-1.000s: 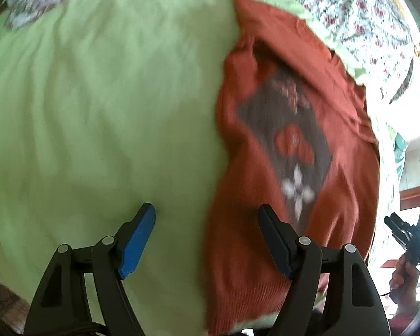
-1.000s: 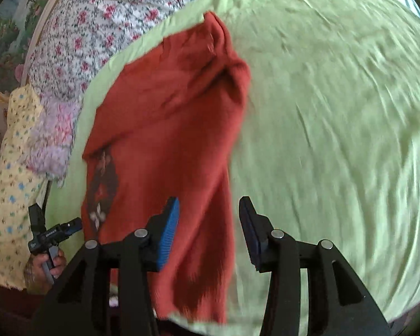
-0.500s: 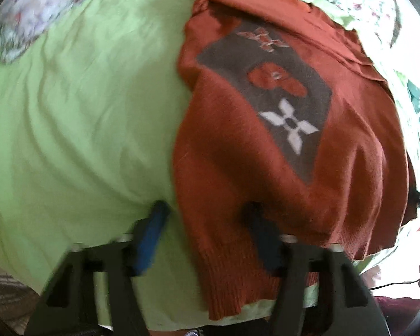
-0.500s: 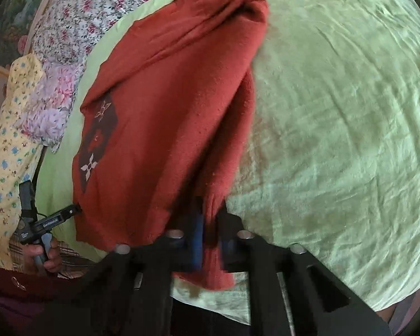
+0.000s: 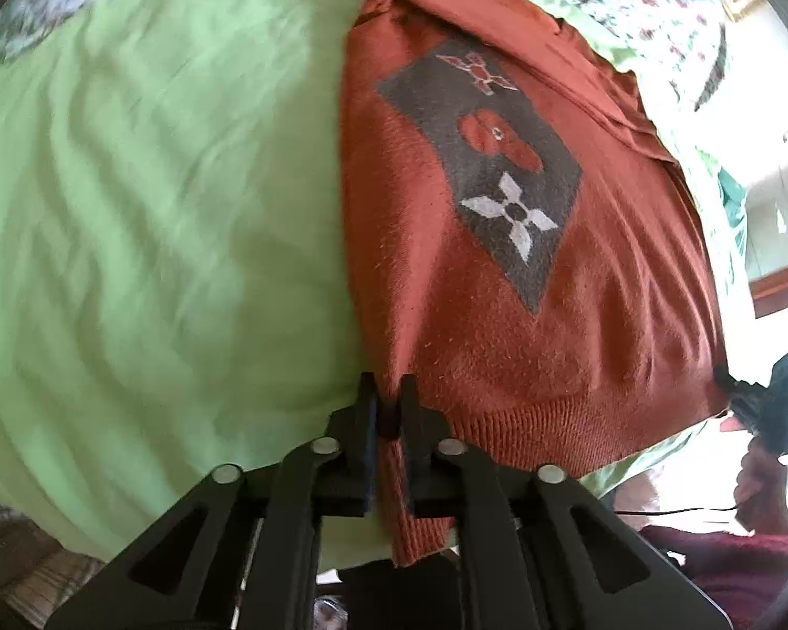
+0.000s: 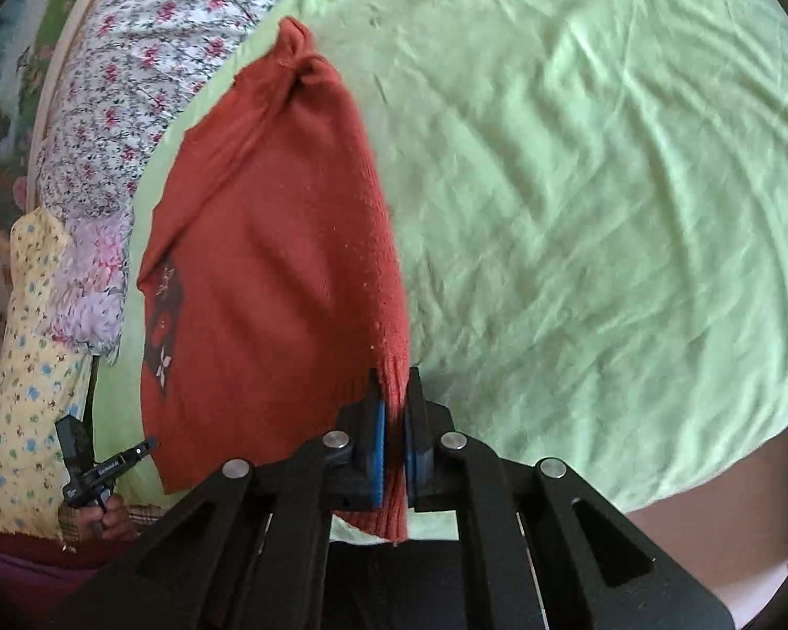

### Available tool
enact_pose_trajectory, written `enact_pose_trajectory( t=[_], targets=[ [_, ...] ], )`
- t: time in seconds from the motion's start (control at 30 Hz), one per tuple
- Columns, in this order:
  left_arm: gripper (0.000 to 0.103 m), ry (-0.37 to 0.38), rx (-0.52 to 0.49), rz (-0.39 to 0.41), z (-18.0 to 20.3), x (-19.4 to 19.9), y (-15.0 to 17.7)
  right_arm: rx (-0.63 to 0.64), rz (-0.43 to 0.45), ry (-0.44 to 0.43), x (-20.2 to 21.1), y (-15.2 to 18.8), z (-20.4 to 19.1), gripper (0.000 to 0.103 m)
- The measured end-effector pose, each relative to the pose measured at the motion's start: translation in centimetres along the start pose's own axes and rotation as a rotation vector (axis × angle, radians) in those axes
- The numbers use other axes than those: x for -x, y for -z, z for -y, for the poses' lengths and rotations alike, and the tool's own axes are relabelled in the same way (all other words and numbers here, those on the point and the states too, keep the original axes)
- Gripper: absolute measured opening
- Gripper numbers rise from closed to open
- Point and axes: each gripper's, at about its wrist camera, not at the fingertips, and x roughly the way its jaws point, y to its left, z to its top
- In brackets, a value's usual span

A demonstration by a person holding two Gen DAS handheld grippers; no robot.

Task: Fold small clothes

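A rust-red knitted sweater (image 5: 499, 315) is spread on a bed covered by a wrinkled light-green sheet (image 5: 157, 236). Its long axis runs from the ribbed hem at the near edge of the bed away to the bunched neckline at the far end. A dark grey diamond patch with a white flower is knitted into the front. The left gripper (image 5: 386, 409) has just been closing, and its fingers are now pinched on the near left hem corner. The right gripper (image 6: 394, 420) is clamped on the near right hem corner. Both corners are judged ready to be carried toward the far end. A floral quilt (image 6: 131, 52) lies beyond.
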Motion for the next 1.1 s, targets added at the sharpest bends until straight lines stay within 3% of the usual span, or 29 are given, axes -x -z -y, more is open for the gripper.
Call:
enact_pose_trajectory(
  t=[0.03, 0.1, 0.3, 0.37, 0.47, 0.5, 0.53, 0.67, 0.83, 1.1],
  targets=[
    [0.044, -0.005, 0.010, -0.011, -0.3, 0.0, 0.1, -0.004, 0.000, -0.008, -0.1, 0.0, -0.2, 0.008],
    [0.061, 0.003, 0.034, -0.013, -0.8, 0.2, 0.3, -0.009, -0.008, -0.015, -0.2, -0.2, -0.5, 0.009],
    [0.064, -0.042, 0.008, -0.016, 0.4, -1.0, 0.2, 0.011, -0.042, -0.018, 0.0, -0.6, -1.0, 0.031],
    [0.061, -0.074, -0.032, -0.005, 2.0, -1.7, 0.0, 0.025, -0.049, -0.007, -0.3, -0.6, -1.3, 0.032],
    [0.016, -0.089, -0.086, 0.012, 3.1, -1.9, -0.3, 0.099, -0.071, 0.031, -0.8, -0.6, -2.4, 0.029],
    [0.005, -0.062, -0.086, 0.011, 3.0, -1.7, -0.4, 0.113, -0.088, 0.024, -1.0, -0.6, -2.7, 0.016],
    [0.004, -0.030, -0.069, 0.013, 2.8, -1.4, -0.5, 0.116, -0.104, 0.011, -1.1, -0.7, -2.9, 0.007],
    [0.004, 0.055, 0.002, 0.050, 1.3, 0.6, -0.8, 0.142, -0.108, -0.061, -0.4, -1.2, -3.4, 0.007],
    [0.003, 0.129, 0.072, 0.126, 0.8, 3.2, -2.8, 0.135, -0.034, -0.201, 1.3, -3.2, -5.0, 0.007],
    [0.003, 0.198, 0.126, 0.275, 1.7, 6.3, -10.2, 0.132, 0.082, -0.323, 1.6, -10.2, -8.4, 0.007]
  ],
)
